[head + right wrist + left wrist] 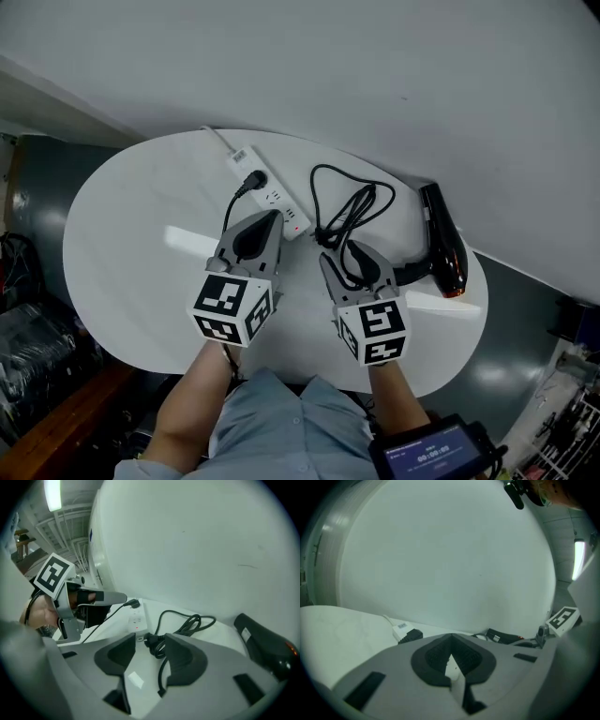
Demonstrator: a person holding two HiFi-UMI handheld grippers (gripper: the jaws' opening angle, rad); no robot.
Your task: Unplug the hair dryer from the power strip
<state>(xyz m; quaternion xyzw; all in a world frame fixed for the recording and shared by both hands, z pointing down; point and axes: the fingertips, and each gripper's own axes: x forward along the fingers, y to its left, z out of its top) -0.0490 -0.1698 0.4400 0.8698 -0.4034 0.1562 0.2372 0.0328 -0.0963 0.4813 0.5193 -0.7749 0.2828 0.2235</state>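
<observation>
The white power strip (267,192) lies on the round white table (141,234). The black hair dryer (442,242) rests at the right, its cord (347,206) looped between them. The dryer's plug (151,641) lies on the table, out of the strip, just off its near end. My right gripper (352,258) is open, with the plug just beyond its tips and the cord running between its jaws untouched. My left gripper (272,217) is shut and holds nothing, hovering over the strip's near end. A second black plug (251,180) sits in the strip.
The second plug's thin cable (230,211) runs toward me under the left gripper. A white wall stands close behind the table. The table's far edge lies just beyond the strip (137,618) and the dryer (265,644).
</observation>
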